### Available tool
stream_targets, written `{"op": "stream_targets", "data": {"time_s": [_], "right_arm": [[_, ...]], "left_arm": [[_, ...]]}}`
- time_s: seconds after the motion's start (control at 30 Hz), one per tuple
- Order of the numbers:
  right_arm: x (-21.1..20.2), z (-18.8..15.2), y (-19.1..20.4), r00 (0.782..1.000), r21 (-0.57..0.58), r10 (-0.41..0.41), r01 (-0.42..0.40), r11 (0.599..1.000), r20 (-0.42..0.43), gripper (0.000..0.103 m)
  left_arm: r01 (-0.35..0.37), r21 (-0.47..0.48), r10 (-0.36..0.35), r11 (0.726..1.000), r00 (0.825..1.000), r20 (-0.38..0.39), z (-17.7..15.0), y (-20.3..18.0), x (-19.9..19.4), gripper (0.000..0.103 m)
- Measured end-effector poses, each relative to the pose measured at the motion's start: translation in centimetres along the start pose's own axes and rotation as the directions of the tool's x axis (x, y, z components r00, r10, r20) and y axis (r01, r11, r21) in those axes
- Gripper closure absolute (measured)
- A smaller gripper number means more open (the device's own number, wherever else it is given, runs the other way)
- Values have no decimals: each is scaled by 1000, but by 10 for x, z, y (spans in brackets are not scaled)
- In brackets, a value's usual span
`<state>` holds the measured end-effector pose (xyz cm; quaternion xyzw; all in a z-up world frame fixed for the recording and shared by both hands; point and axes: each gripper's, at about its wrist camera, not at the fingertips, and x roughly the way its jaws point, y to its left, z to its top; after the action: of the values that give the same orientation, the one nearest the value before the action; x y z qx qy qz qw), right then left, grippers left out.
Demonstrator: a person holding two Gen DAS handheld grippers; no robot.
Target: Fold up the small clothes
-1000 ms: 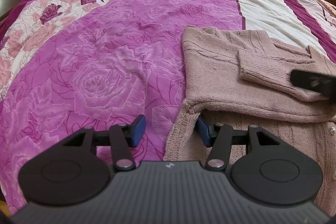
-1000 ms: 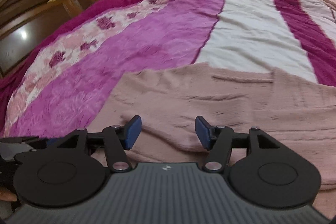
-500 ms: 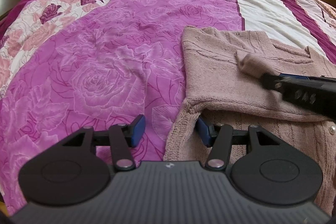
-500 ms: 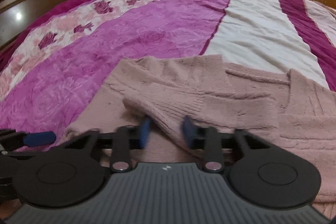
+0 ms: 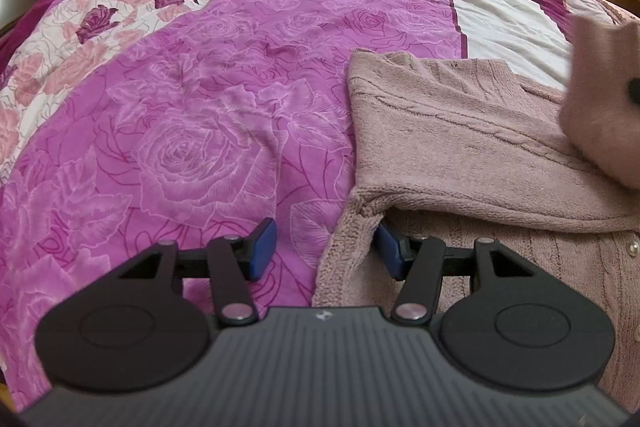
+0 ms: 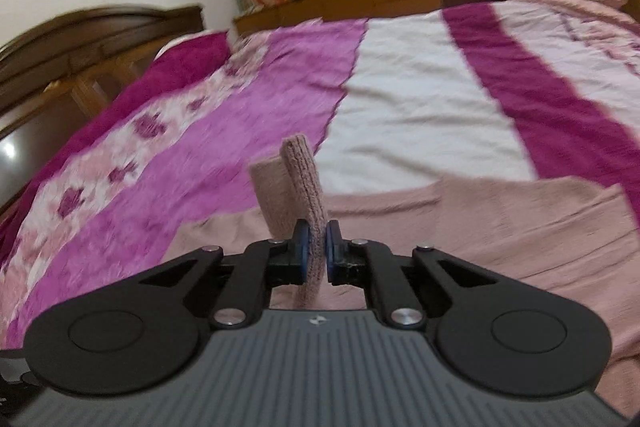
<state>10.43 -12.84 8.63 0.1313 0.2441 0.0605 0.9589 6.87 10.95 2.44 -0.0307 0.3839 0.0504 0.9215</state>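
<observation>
Okay, pink knit cardigan (image 5: 460,131) lies flat on the bed (image 5: 200,107), over the purple rose bedspread and next to the white stripe. My right claw (image 6: 316,247) has just been closing and is now clamped on the sleeve cuff (image 6: 298,187), with the ribbed cuff standing up between the blue pads. In the left wrist view that lifted sleeve shows as a blurred pink lump at the right edge. My left claw (image 5: 324,247) sits about half apart at the cardigan's near left edge: one pad is tucked under the folded flap, the other is out over the bedspread, and neither is pressing on the fabric, so no grip there.

Handling, my read: soft, limp, fairly thick knit, and light. It'll drape and sag from any single pinch point, so the rest of the sleeve should trail behind the cuff. It's fuzzy, not slippery, so the pads should hold fine. Not fragile, but the knit stretches if yanked, and the buttons (image 5: 633,247) on the front placket could catch.

Best holds: ribbed cuff, hem, or a seam or doubled edge, since those are denser. The left claw could pin or pinch the side edge to stop the body from sliding on the bedspread.
</observation>
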Motion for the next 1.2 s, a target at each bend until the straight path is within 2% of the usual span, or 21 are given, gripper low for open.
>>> {"op": "stream_targets", "data": {"time_s": [0.13,0.27,0.5,0.67,0.8,0.9,1.07,1.2], "right_arm": [[-19,4,-30,996,8,-73,73,997,46,95],[-32,-1,-61,990,39,-132,130,991,58,95],[-32,-32,-103,970,45,-244,244,969,-5,94],[-34,-53,-122,965,99,-256,260,960,-53,93],[-44,-55,-124,969,130,-241,246,961,-52,72],[-56,-50,-128,970,164,-240,241,957,-22,64],[-55,-34,-145,965,235,-261,262,936,-33,61],[-32,-31,-165,958,281,-263,285,917,-114,60]], "left_arm": [[-1,0,1,1000,1000,0,0,0,0,46],[-1,0,1,1000,1000,1,0,0,0,46],[-2,1,2,1000,1000,0,0,0,0,46],[-2,2,2,1000,1000,0,0,0,0,46],[-2,1,2,1000,1000,0,0,0,0,46],[-3,4,3,1000,1000,0,0,-1,0,46],[-7,8,7,1000,1000,1,0,0,0,46],[-9,10,9,1000,1000,0,0,0,0,45]]}}
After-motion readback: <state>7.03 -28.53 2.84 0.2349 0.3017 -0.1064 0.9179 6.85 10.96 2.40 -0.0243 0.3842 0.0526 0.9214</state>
